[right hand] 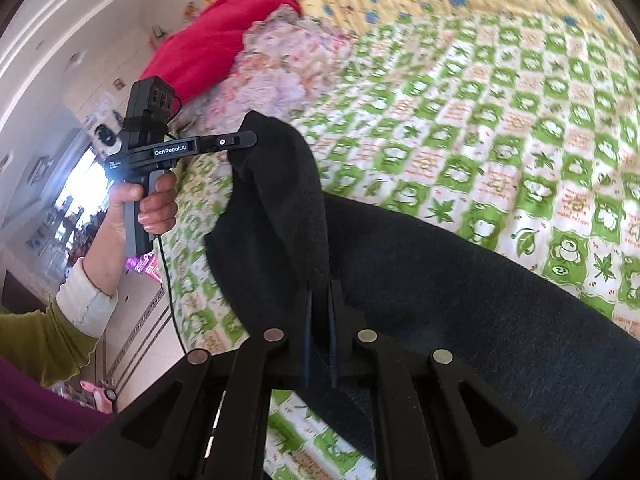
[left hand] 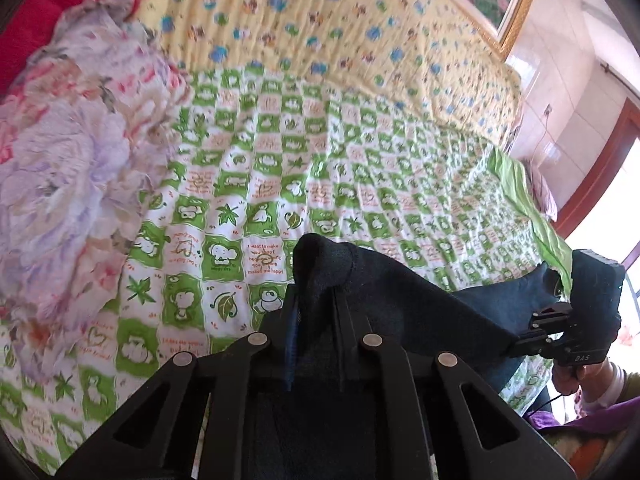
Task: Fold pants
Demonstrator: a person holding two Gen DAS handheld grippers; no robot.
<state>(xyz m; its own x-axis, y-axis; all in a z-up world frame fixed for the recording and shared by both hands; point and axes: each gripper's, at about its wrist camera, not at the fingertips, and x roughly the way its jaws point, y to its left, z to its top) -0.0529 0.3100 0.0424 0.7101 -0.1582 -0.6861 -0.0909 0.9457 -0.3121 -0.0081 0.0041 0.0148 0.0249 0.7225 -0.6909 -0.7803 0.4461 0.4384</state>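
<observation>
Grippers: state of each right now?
Left gripper: shut on the pants.
Right gripper: shut on the pants.

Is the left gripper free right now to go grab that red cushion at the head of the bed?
Probably not: the left gripper is shut on the dark pants, and the crumpled floral blanket lies before the red cushion.

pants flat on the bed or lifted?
Lifted at one edge. Both tongs, left and right, are shut on the dark pants, cloth bunching up above the checked quilt.
</observation>
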